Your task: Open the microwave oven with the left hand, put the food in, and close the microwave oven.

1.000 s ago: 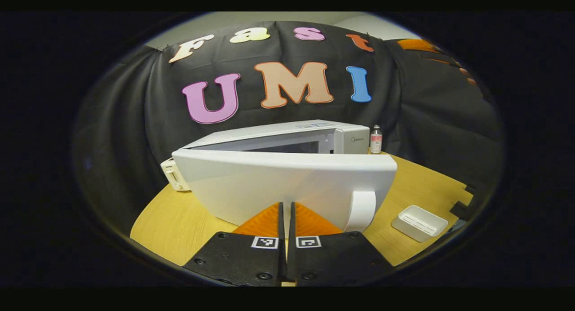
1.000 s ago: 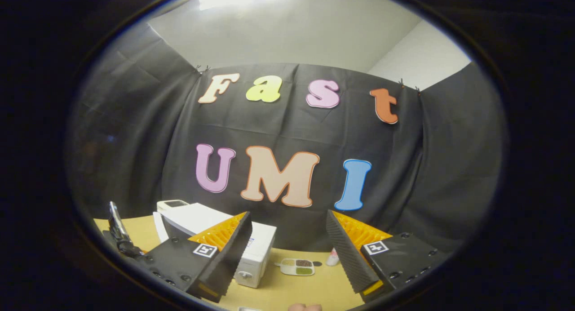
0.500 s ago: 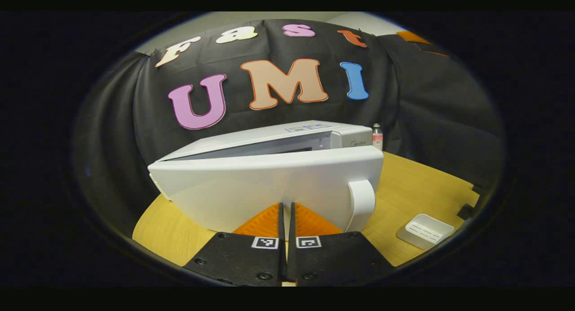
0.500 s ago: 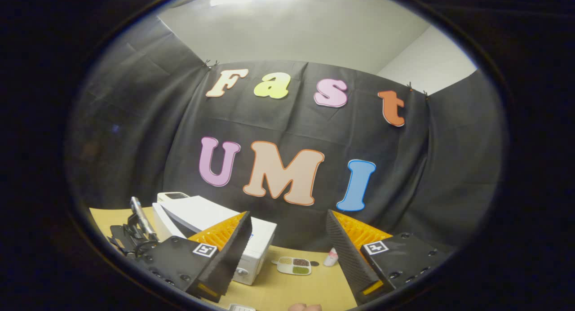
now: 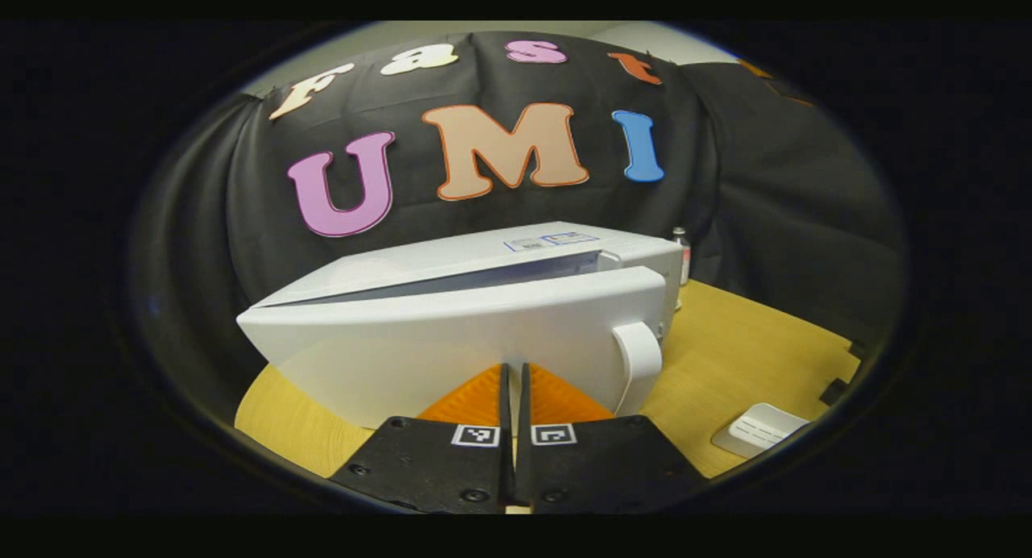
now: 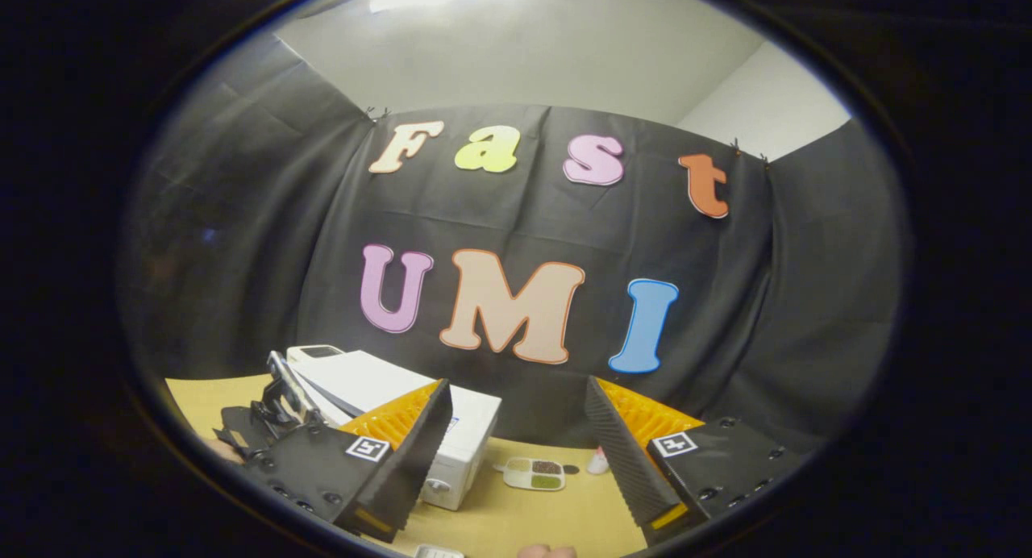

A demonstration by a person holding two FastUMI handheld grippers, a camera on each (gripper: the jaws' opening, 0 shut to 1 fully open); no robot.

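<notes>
White boxy microwave oven (image 5: 516, 260) on wooden desk (image 5: 750, 340), its stiff hinged door (image 5: 451, 340) nearly closed. Left tongs (image 5: 513, 381) clenched, empty, tips against the door face; press flat there. Right tongs (image 6: 516, 437) released, raised.

A staged recording booth, not a real kitchen: black cloth (image 6: 242, 243) is hanging as the walls, with a plain pale room wall (image 6: 524, 58) showing above it. A white microwave (image 5: 451, 340) and a small divided tray (image 6: 532, 474) are sitting on a light wooden table (image 5: 750, 340).
</notes>
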